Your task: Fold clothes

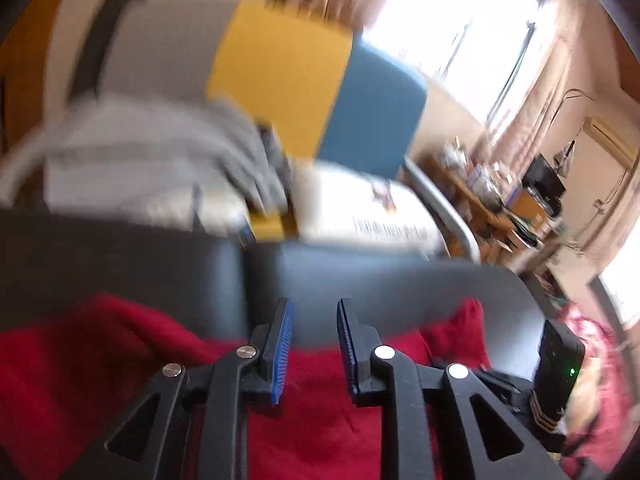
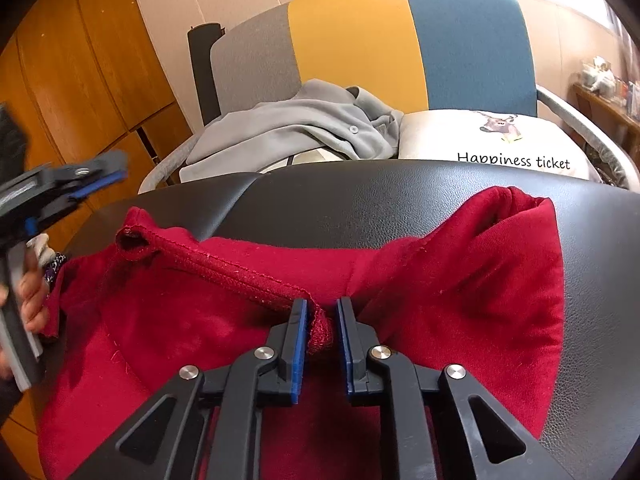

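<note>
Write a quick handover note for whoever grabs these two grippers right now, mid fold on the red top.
Right gripper: jaws slightly apart around a bunched bit of the red garment's hem, not clamped.
Left gripper: open, empty, above the red cloth; that view is blurred.
The garment lies crumpled on the black seat. A grey shirt waits on the chair behind.
Done: no neat fold visible.
Left: grip the hem, spread, fold.

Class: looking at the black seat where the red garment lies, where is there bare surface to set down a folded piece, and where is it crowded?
Bare black seat runs along the far edge, between the red garment and the white cushion, and down the right side. The middle and left are covered by red cloth. The chair behind is crowded with a grey garment.
</note>
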A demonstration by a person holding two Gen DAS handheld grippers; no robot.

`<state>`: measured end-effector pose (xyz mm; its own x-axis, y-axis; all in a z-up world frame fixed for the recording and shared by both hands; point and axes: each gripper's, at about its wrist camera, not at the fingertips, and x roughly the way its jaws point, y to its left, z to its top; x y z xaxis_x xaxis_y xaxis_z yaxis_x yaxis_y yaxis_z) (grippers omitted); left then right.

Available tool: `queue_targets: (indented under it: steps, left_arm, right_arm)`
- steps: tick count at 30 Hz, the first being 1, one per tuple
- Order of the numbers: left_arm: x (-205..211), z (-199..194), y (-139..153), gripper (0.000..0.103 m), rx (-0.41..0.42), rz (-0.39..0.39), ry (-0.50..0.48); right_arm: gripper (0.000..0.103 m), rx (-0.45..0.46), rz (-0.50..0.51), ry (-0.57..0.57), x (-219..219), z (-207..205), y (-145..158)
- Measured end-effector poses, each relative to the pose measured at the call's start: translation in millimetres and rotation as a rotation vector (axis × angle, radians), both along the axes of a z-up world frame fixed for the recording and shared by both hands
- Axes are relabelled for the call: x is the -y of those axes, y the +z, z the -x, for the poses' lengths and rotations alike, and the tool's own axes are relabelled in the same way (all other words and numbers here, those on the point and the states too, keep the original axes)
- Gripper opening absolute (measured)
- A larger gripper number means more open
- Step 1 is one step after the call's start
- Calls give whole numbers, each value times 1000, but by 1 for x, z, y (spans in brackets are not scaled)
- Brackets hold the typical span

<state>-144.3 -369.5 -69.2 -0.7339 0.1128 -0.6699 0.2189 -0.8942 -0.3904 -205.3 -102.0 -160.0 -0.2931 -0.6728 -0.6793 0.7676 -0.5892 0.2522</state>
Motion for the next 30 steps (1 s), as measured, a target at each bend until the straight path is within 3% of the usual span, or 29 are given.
queue_targets:
  steps: [3,7,12,15,20,24,26,30]
  left_arm:
    - [-16,-8,-31,21,80,68,-37]
    - [-18,-22,-49,21,52,68,-36]
    - [-15,-18,-51,21,46,62,-38]
    - [-15,-25,-53,21,36,52,-35]
    - [-16,-28,-53,21,31,58,-31]
    - [-16,-29,-54,21,25,50,-30]
    - [-13,-31,-55,21,19,30,-30]
    - [-6,-32,-59,21,6,-25,-27]
  right_arm:
    - [38,6,8,3,-2,-3,3]
    - [59,14,17,3,-7,-10,10]
    - [61,27,35,-35,-17,-10,22]
    - [61,20,94,-89,-23,-6,40]
    - [61,-33,118,-136,1,4,66]
    - [61,-30,-45,-111,35,15,56]
    - [60,-3,-134,-86,40,10,38]
    - [61,-33,-195,-73,27,-9,8]
